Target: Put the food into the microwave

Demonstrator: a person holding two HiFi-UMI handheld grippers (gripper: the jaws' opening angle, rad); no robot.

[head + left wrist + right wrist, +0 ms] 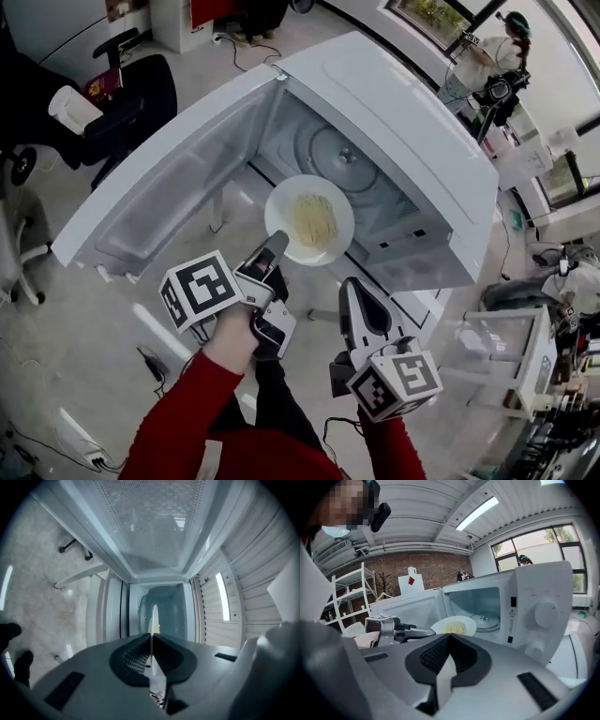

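Note:
A white plate [309, 220] of yellow noodles [315, 217] hangs level in front of the open microwave [412, 131]. My left gripper [275, 247] is shut on the plate's near rim. In the left gripper view the plate [153, 620] shows edge-on between the closed jaws of the left gripper [151, 660], with the cavity [164, 609] straight ahead. The microwave door [169, 178] stands swung out to the left, and the glass turntable [342, 159] inside is bare. My right gripper [352, 287] stays below and right of the plate, jaws together and holding none of the food. The right gripper view shows the plate [453, 626] and the left gripper [401, 632] before the opening.
A black office chair [131, 94] with a white cup [73, 108] stands at the far left. A camera on a stand [497, 89] is behind the microwave. A white shelf frame [511, 361] is at the right, and a power strip [84, 455] lies on the floor.

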